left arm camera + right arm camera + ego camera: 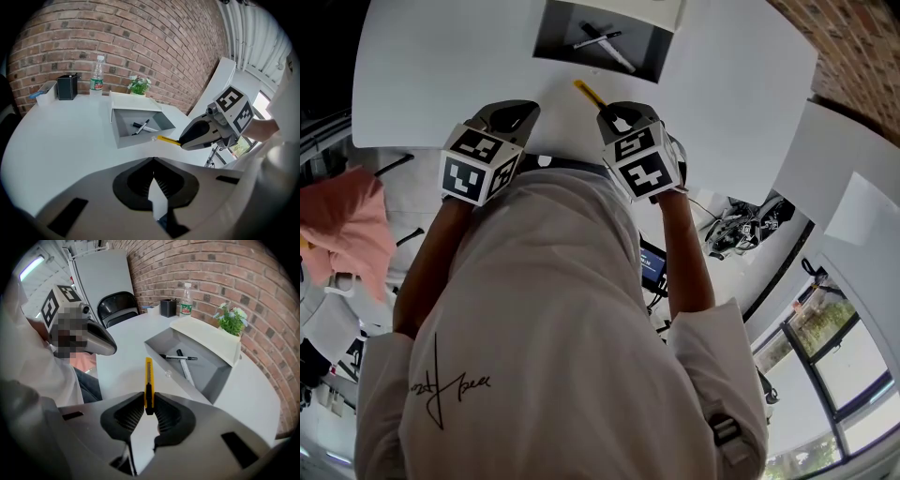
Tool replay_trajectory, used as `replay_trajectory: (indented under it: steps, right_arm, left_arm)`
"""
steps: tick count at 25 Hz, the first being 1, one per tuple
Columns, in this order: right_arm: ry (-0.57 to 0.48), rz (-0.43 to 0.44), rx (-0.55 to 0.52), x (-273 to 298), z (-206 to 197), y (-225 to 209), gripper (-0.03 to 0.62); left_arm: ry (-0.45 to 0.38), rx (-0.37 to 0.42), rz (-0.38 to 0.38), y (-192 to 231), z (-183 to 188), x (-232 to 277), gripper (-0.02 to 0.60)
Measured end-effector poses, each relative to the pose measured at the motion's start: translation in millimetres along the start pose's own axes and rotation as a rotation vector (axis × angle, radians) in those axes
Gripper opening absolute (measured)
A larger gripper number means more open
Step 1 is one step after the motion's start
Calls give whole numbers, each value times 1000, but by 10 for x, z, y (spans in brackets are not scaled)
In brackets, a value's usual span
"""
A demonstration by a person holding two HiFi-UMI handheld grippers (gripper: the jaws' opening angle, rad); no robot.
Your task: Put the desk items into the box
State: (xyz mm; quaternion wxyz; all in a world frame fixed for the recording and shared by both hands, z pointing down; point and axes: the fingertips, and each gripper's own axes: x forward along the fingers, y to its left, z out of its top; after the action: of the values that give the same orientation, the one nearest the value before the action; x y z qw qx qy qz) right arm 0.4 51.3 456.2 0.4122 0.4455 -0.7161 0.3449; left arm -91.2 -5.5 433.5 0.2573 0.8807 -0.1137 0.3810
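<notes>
Head view: left gripper (pixel 514 114) and right gripper (pixel 617 114) are side by side over the white table (pixel 431 66). A yellow cutter (pixel 589 92) juts from the right jaws toward the grey box (pixel 555 42).

Left gripper view: jaws together, nothing between them.

Right gripper view: jaws clamped on the cutter's near end. It stands on edge between them, its far end near the box's front wall. Two pens (pixel 180 358) lie inside the box.

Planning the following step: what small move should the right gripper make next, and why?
Probably move the right gripper forward until the yellow utility knife hangs over the box. It is shut on the knife, which ends short of the box rim; two pens already lie inside.
</notes>
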Motion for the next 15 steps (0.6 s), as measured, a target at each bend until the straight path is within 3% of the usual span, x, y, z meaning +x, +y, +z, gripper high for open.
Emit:
replay_trajectory:
  steps: [15]
  right_arm:
    - [-44, -29, -1, -185, 148, -93, 83]
  left_arm:
    - [6, 23, -16, 0, 64, 60, 6]
